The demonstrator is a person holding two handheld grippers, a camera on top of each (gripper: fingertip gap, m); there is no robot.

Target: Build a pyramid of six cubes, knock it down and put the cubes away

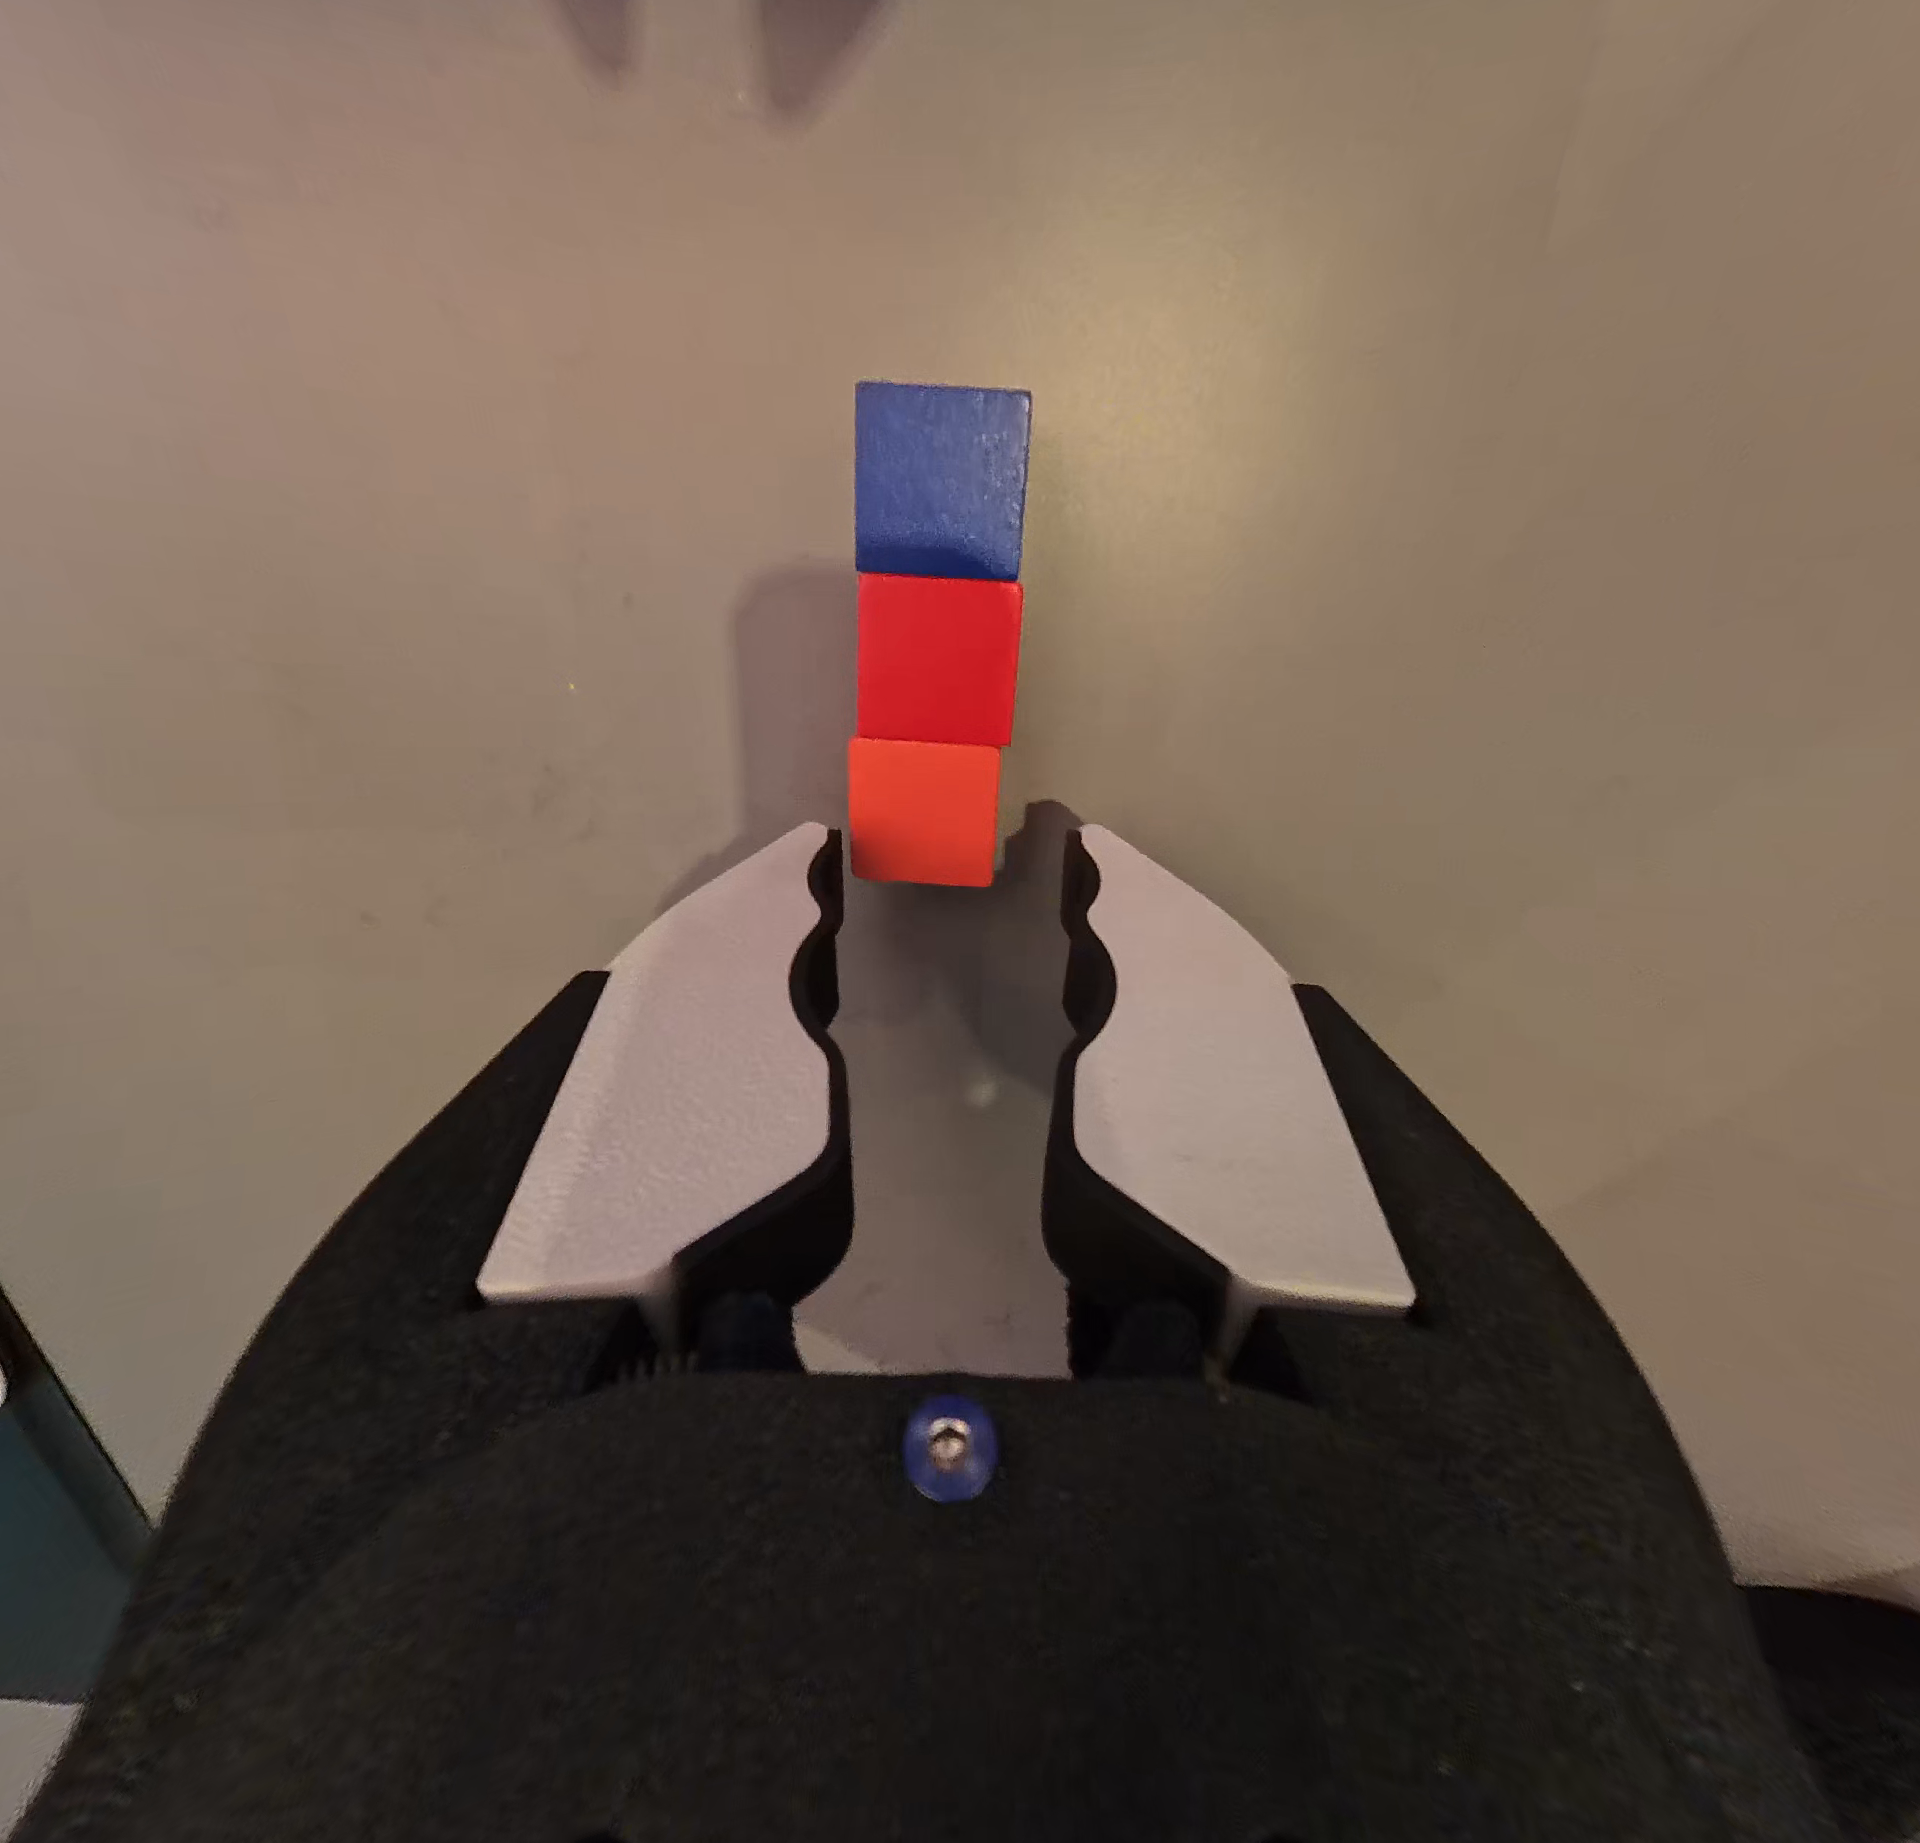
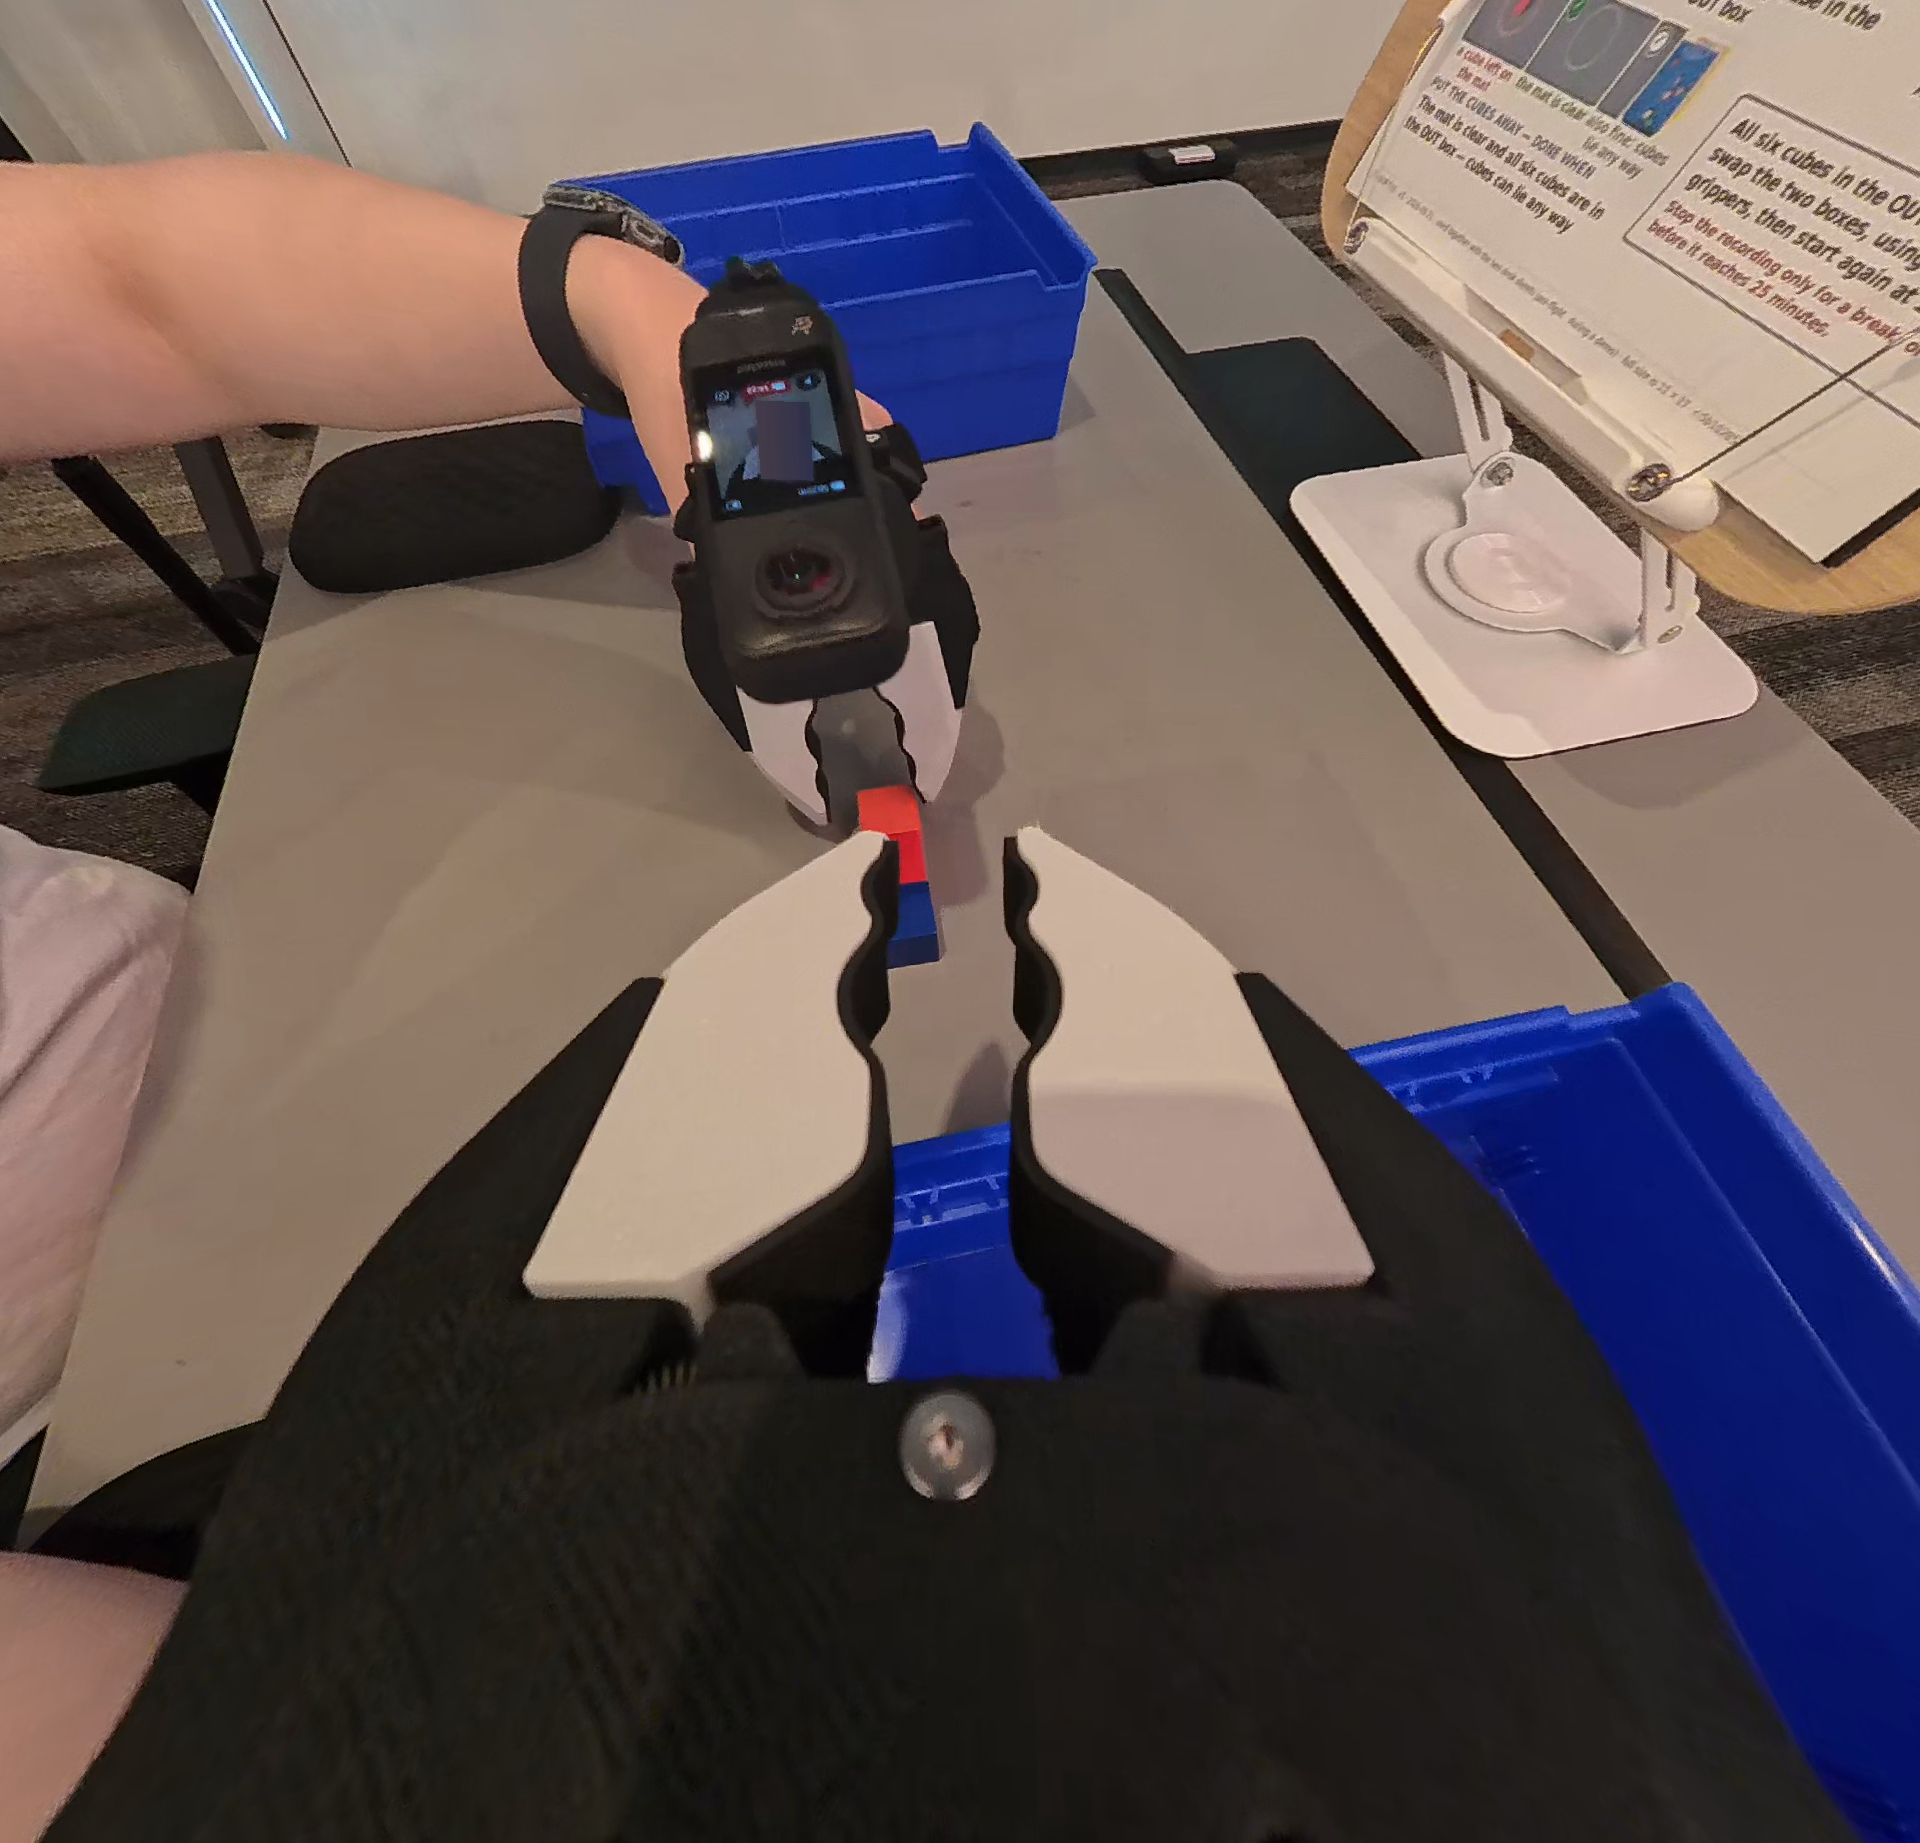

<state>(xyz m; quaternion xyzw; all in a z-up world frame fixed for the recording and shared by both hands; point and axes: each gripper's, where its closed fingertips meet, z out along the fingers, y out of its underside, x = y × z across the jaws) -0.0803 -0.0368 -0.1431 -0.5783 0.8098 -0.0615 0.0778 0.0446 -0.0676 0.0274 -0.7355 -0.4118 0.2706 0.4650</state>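
Note:
Three cubes lie touching in a straight row on the grey table [image 1: 416, 546]: an orange cube [image 1: 923, 808], a red cube [image 1: 937, 659] and a blue cube [image 1: 940, 479]. My left gripper [image 1: 951, 837] is open and points down, with the orange cube at its fingertips, close to the left finger. In the right wrist view the left gripper [image 2: 875, 808] stands over the orange cube [image 2: 888, 804], with the red cube [image 2: 912, 856] and blue cube [image 2: 916, 929] nearer. My right gripper [image 2: 948, 843] is open and empty, raised short of the blue cube, which its left finger partly hides.
One blue bin [image 2: 831, 235] stands at the far end of the table behind the left gripper. A second blue bin [image 2: 1662, 1222] sits under and right of my right gripper. A white stand holding an instruction sheet [image 2: 1507, 598] is at the right. A forearm [image 2: 260, 297] reaches in from the left.

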